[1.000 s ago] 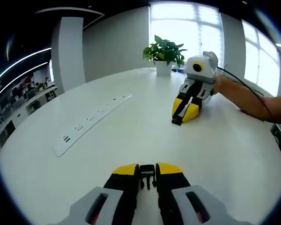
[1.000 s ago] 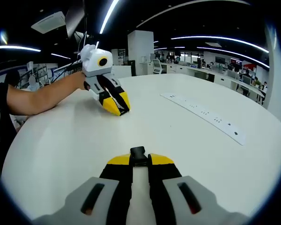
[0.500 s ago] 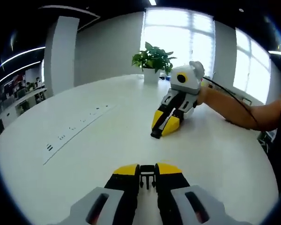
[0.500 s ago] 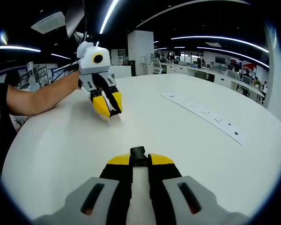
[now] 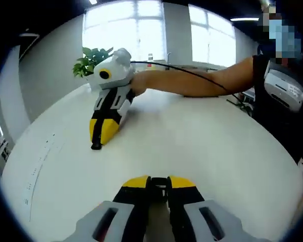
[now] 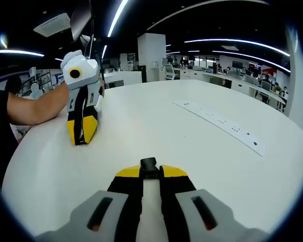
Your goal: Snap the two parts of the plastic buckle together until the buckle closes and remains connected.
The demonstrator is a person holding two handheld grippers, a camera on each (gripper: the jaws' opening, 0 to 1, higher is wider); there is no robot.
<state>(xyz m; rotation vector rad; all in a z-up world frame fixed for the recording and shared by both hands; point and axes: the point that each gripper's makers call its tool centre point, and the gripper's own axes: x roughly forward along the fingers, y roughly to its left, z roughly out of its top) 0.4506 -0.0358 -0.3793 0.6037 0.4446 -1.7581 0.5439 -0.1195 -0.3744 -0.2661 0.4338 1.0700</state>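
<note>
Between right gripper (image 6: 150,174) jaws, buckle part (image 6: 149,165) mostly hidden

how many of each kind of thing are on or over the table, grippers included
gripper: 2, left and right
buckle part: 2, one in each gripper
socket strip: 1
plant: 1
total: 6

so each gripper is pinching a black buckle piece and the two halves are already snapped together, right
Not snapped together. In the left gripper view the left gripper pinches one buckle piece, while the right gripper holds the other well apart across the white table.
</note>
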